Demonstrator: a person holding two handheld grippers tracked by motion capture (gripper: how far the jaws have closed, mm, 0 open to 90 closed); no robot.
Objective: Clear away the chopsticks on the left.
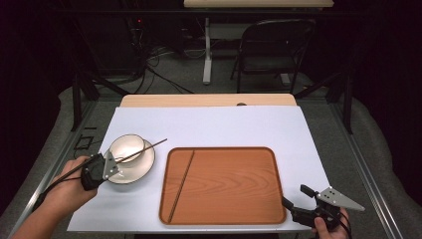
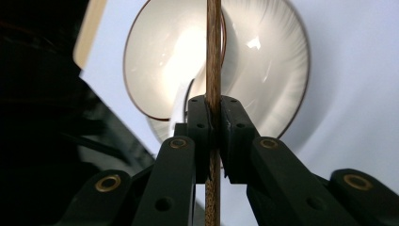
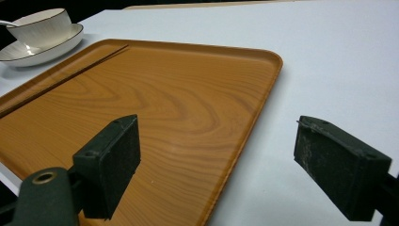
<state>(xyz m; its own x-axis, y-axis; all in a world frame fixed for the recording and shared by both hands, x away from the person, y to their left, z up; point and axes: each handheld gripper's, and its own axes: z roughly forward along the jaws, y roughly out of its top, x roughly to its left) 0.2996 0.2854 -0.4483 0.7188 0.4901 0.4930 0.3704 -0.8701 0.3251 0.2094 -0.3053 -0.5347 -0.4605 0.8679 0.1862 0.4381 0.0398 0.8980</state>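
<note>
Left gripper [image 1: 110,167], at the lower left of the high view, is clamped on a thin chopstick [image 1: 144,149] slanting over the cup [image 1: 127,147] and saucer [image 1: 142,172]. Right gripper [image 1: 294,199], lower right, gapes wide beside the wooden tray [image 1: 229,184], where a second chopstick [image 1: 181,185] lies.

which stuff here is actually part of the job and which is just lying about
In the job:
- chopstick clamped in the left gripper, over the bowl
- second chopstick lying in the wooden tray
- bowl on its saucer

Lying about:
- right gripper, open and idle by the tray's corner
- folding chair behind the table
- floor cables
</note>
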